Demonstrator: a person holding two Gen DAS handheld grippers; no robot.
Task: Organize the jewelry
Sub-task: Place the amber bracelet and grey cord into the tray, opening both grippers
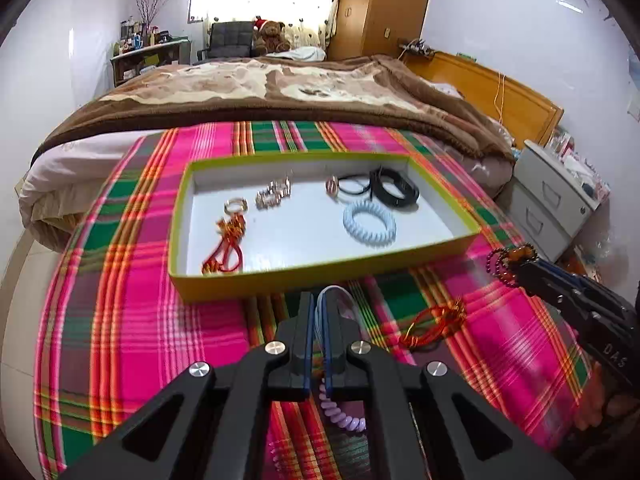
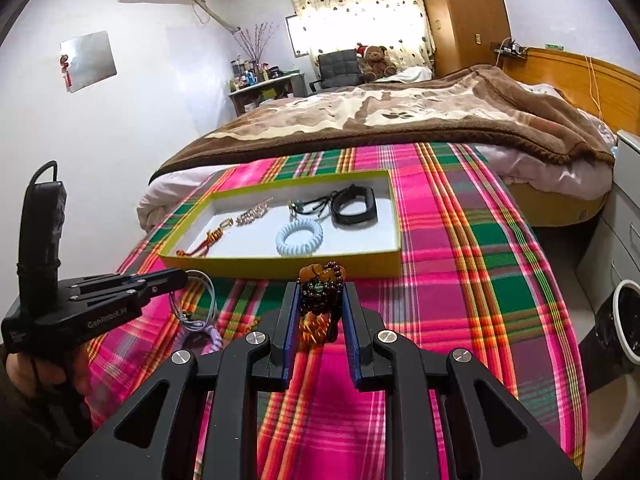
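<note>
You are partway through: the shallow tray (image 1: 320,276) on the plaid cloth (image 1: 140,320) already holds most of the jewelry, and three pieces remain outside it.

Inside the tray, from its left side: a red cord bracelet (image 1: 224,252) with a gold ring (image 1: 235,205) just beyond it, a cluster of silver-and-gold rings (image 1: 274,194), a small ring on a thin black cord (image 1: 352,189), a black band (image 1: 396,190) at the far right, and a pale blue coil hair tie (image 1: 370,224) in front of those. The near right part of the tray floor is bare.

Your left hand-held gripper (image 1: 318,312) is closed tight on a lilac coil tie with thin cords (image 1: 348,420), which hangs just above the cloth, close to the tray's near wall. Your right hand-held gripper (image 2: 320,300) is clamped on a bunch of dark beads with an amber charm (image 2: 322,288), held in the air near the tray's front edge.

Another red cord bracelet (image 1: 434,322) lies on the cloth between the two grippers, not yet picked up.
</note>
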